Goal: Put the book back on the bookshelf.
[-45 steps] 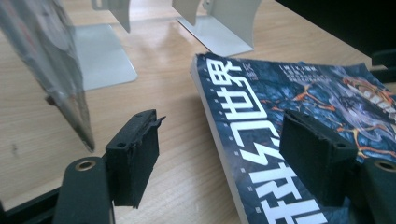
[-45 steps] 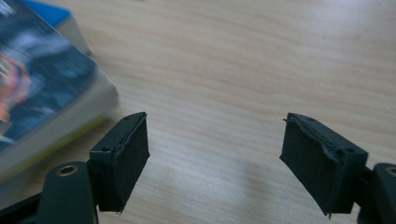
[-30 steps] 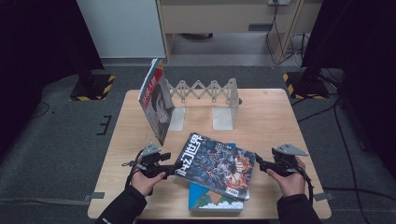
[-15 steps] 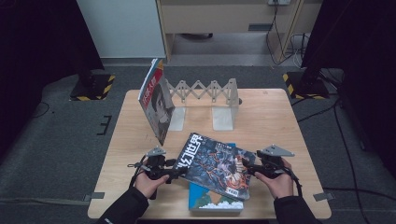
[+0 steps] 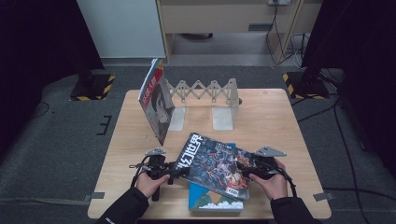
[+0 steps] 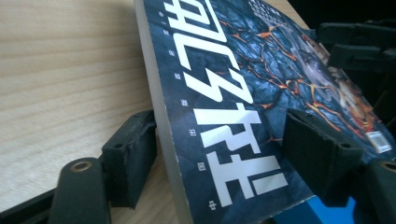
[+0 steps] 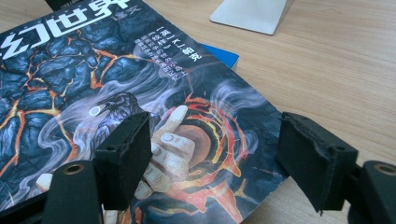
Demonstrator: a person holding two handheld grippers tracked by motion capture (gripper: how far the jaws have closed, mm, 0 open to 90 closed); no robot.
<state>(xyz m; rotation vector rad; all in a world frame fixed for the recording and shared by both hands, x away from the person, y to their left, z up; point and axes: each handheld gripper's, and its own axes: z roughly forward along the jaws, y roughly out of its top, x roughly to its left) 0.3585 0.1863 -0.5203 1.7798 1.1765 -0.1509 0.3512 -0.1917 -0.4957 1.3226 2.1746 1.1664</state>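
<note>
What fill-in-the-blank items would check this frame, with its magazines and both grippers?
1. The dark magazine lies on top of a ____ book.
2. Another magazine leans against the folding ____.
3. The left gripper has its jaws astride that dark magazine's ____.
4. The right gripper has its jaws ____.

Missing words: blue; rack; spine; open

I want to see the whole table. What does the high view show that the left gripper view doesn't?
The high view alone has the standing magazine leaning on the folding rack, plus both of the person's hands and the table's edges. The left gripper view alone gives a close look at the dark magazine's pale page edge running between two black jaws. Both show the dark magazine on the wooden table and the blue book under it.
</note>
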